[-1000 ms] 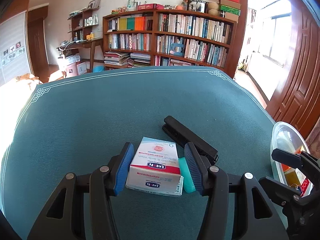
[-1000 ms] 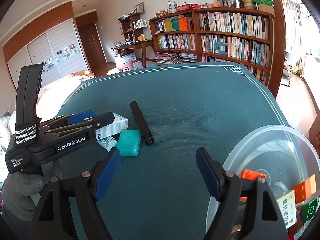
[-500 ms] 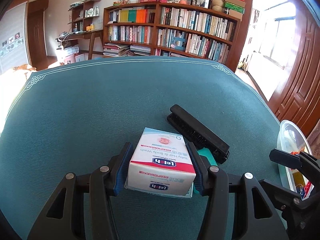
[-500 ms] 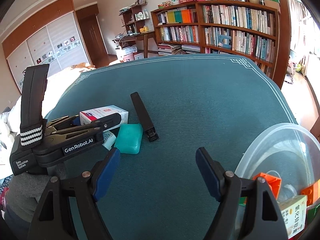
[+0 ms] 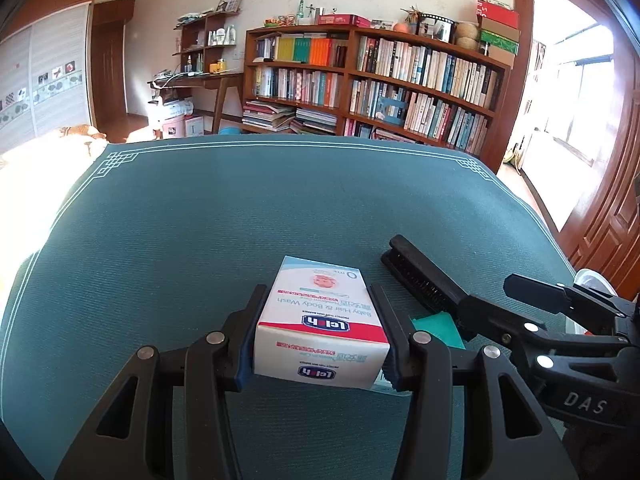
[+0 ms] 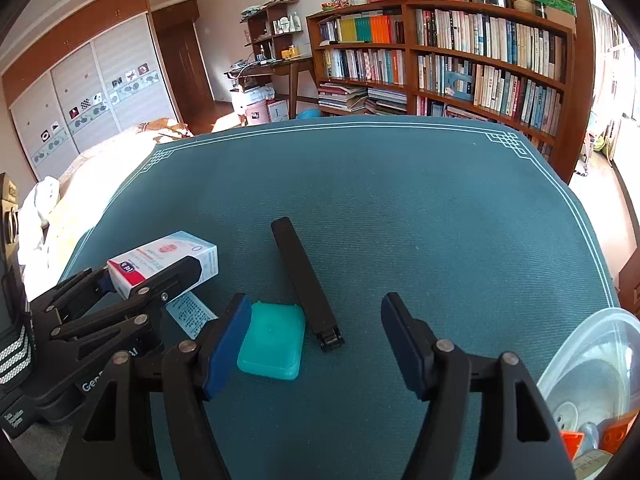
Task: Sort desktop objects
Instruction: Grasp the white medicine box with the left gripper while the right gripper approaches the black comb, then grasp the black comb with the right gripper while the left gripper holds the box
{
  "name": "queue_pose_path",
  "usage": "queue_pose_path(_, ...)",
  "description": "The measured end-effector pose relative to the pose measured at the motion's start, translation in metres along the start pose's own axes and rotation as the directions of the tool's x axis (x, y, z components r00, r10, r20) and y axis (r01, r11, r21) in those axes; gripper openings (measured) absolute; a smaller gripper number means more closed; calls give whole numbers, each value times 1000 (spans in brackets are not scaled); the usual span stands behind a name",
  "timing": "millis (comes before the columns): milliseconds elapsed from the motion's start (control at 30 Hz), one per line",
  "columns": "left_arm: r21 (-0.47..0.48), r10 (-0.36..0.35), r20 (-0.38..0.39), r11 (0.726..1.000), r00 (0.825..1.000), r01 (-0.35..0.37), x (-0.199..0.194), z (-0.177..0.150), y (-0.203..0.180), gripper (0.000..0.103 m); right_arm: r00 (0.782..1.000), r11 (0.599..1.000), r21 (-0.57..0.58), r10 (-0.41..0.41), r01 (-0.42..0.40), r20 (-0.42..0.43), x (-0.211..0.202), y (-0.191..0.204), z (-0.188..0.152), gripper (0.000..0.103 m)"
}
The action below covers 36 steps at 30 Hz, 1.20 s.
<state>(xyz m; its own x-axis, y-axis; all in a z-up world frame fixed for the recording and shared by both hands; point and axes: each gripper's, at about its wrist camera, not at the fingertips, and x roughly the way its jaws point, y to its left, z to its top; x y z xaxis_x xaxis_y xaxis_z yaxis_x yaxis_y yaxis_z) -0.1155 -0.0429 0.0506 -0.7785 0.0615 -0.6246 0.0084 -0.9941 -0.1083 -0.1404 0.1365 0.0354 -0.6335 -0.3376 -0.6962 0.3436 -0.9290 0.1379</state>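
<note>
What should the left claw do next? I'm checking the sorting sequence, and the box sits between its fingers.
Probably lift the baby wash box straight up. The left claw, whose jaws have just been closing, has its pads against both sides of the box. A printed leaflet lies under it, and the teal case and black stapler lie close on the green table cover.

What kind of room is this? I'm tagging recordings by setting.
Likely a home study or bedroom: a tall wooden bookcase packed with books, a small wooden desk, and sliding wardrobe doors. The sorting happens on a green-covered table.
</note>
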Motion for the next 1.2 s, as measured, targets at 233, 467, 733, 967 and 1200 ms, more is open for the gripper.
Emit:
queue_pose_path(233,-31,11,-11,999,1000,-11,2,-1,8,52,999,1000,5,-10,10,-34,29,10,12,57)
queue_pose_path(467,-47,13,-14,999,1000,-13,2,-3,12,52,997,1000,-2,-17,17,-69,53,10,8,48)
queue_pose_path(733,-45,13,-18,999,1000,-14,2,-6,8,52,998,999,40,12,-9,-60,45,1,7,21)
queue_pose_path(967,-35,10,-14,999,1000,-10,0,-7,3,52,999,996,70,50,-50,3,16,-4,5,19)
queue_pose_path(1200,-23,5,-7,1000,1000,-5,-6,-7,-4,52,995,994,75,81,-86,56,-11,-4,0,18)
